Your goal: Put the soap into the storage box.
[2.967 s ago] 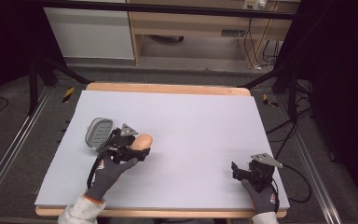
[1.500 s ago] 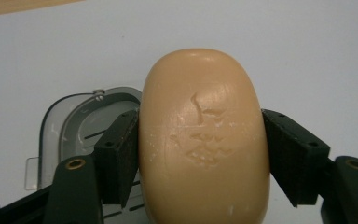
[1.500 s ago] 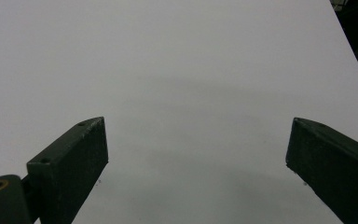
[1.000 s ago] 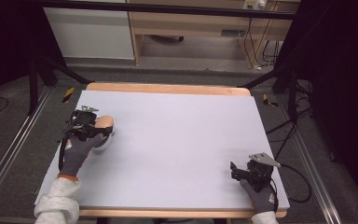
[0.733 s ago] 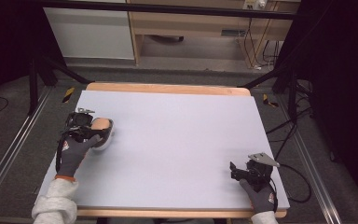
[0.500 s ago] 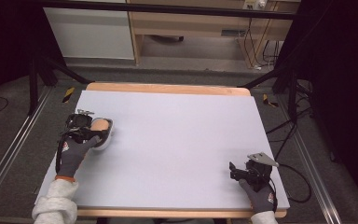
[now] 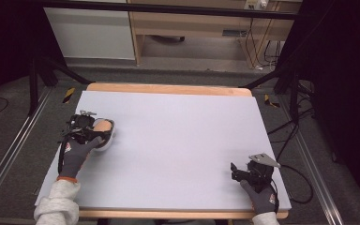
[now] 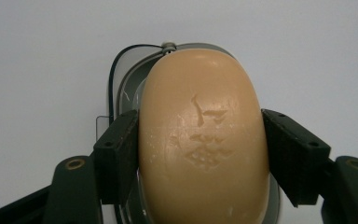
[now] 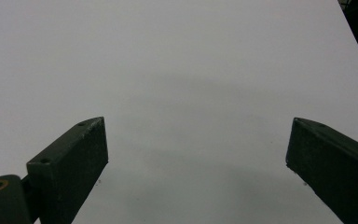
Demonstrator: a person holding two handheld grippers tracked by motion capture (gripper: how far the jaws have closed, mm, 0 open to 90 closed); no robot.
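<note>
Stands on grey floor (image 7: 23, 108): white-topped table (image 7: 187, 140); behind, wooden shelving (image 7: 192, 23), white cabinet (image 7: 91, 33), dark surroundings.

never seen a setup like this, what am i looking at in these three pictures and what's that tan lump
A person sits at a table covered in white, wearing gloves and holding a hand-operated gripper in each hand. The wide picture comes from a fixed camera above. The other two come from small cameras riding on each gripper, looking along its black jaws. The left gripper is shut on a tan bar of soap, holding it over a grey soap dish near the table's left edge. The right gripper is open and holds nothing, near the front right corner.
</note>
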